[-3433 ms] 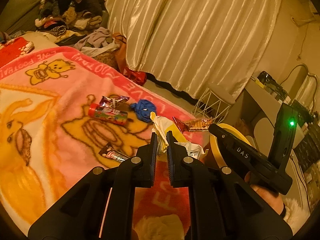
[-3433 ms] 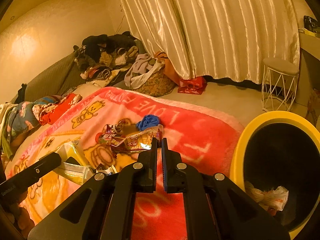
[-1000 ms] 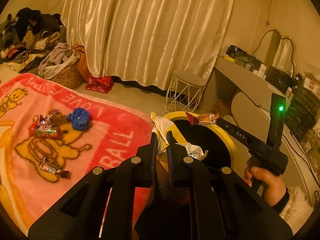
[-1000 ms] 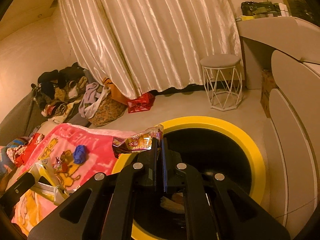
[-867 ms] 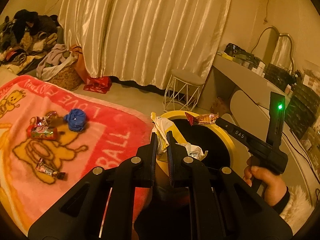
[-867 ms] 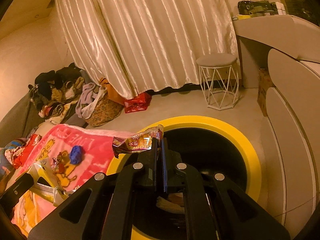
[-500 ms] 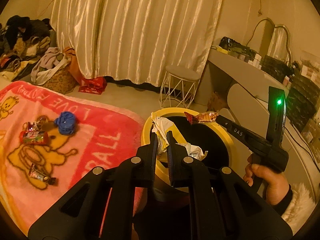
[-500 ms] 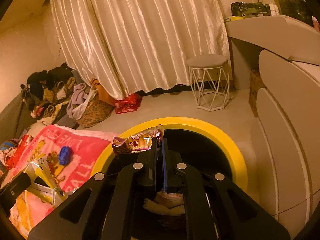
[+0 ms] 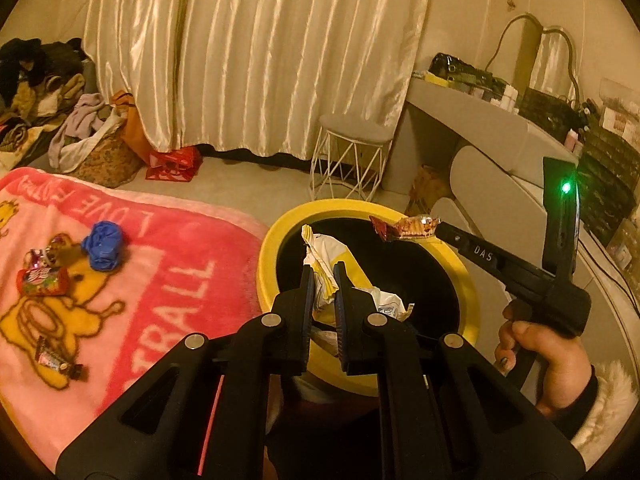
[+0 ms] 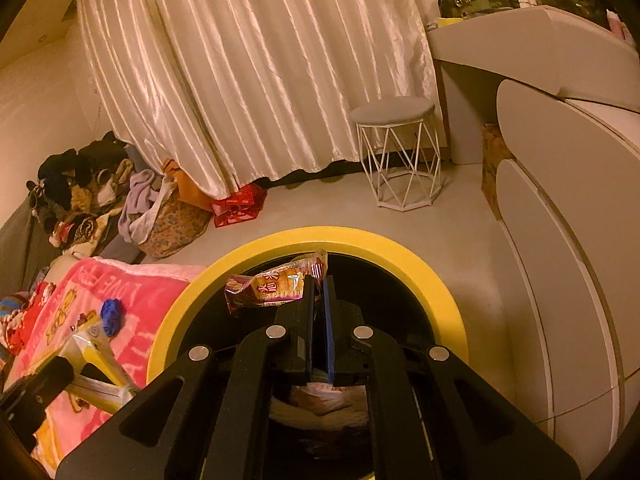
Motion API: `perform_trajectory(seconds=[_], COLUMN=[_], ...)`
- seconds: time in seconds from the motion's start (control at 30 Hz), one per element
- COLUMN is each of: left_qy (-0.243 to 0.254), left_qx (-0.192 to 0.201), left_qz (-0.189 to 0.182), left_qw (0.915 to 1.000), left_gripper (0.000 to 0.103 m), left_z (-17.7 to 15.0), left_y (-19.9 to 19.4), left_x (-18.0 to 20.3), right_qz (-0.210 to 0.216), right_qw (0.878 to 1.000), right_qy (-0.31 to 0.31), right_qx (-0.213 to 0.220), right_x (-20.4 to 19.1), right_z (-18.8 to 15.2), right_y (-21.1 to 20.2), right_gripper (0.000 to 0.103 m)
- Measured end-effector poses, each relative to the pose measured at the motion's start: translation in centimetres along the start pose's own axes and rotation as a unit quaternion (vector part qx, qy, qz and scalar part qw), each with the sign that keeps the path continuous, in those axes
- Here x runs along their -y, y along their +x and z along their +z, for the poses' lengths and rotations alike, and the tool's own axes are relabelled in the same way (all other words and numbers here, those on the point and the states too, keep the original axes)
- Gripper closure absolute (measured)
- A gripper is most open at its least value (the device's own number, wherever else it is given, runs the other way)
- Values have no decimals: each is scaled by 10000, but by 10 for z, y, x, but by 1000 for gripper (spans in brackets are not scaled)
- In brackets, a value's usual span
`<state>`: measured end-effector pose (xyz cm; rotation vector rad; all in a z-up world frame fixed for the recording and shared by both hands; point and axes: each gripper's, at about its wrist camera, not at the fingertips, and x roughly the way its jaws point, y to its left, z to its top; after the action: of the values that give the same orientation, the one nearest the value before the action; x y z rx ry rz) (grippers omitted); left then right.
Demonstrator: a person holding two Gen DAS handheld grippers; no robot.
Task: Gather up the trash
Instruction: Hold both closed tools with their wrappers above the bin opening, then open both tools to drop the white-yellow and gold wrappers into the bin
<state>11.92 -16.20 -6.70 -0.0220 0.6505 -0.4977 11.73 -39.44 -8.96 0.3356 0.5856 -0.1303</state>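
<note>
My left gripper [image 9: 322,270] is shut on a crumpled white and yellow wrapper [image 9: 326,258], held over the near side of the yellow-rimmed black bin [image 9: 276,236]. My right gripper [image 10: 318,280] is shut on a red and orange snack packet [image 10: 266,286], which hangs over the bin's [image 10: 420,264] dark opening. In the left wrist view that snack packet [image 9: 406,227] sticks out from the right gripper's [image 9: 438,229] tip, above the bin's far rim. On the pink blanket [image 9: 180,264] lie a blue crumpled wad [image 9: 104,244], a red tube [image 9: 42,281] and a small dark wrapper [image 9: 54,360].
Some trash lies at the bottom of the bin. A white wire stool [image 9: 352,158] stands behind it, before the cream curtain [image 9: 256,52]. A grey dresser [image 10: 560,184] runs along the right. A heap of clothes [image 9: 48,92] and a red bag [image 9: 174,164] sit at the far left.
Both grippers have carried their wrappers from over the blanket to above the bin, and over the last second moved further over its opening and slightly lower. Both grips are unchanged.
</note>
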Motion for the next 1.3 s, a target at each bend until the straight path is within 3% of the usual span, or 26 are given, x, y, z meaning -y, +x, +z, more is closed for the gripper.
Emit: perform_trajectory(seconds=[0.23, 0.27, 0.3, 0.37, 0.43, 0.57, 0.67, 0.97, 1.3], left_qy=[69, 54, 33, -27, -37, -190, -219, -485, -712], left_qx=[-156, -140, -140, -142, -87, -22, 71, 211, 498], left_qz=[-102, -135, -153, -214, -255, -183, 47, 443, 936], left_qw=[9998, 9998, 9998, 9997, 9996, 9996, 9997, 9976, 9918], left_gripper=[94, 88, 75, 58, 51, 21, 11, 11, 11], left_z=[-1, -1, -2, -4, -5, -6, -6, -7, -6], left_y=[19, 21, 22, 23, 20, 14, 6, -16, -44], left_x=[7, 7, 7, 6, 5, 0, -5, -28, -56], right_qz=[73, 78, 74, 78, 65, 53, 49, 64, 542], right_qw=[9999, 9999, 9999, 9999, 10000, 10000, 9999, 9987, 9945], right_qy=[-48, -41, -29, -9, -2, -37, -121, -490, -874], right_qx=[-50, -61, -73, -62, -55, -48, -17, 150, 214], right_x=[0, 0, 1, 1, 0, -2, -5, -25, -68], right_z=[0, 0, 0, 0, 0, -1, -1, -2, -8], right_y=[3, 4, 5, 4, 3, 3, 2, -4, -13], right_gripper=[97, 95, 85, 68, 64, 51, 49, 33, 27])
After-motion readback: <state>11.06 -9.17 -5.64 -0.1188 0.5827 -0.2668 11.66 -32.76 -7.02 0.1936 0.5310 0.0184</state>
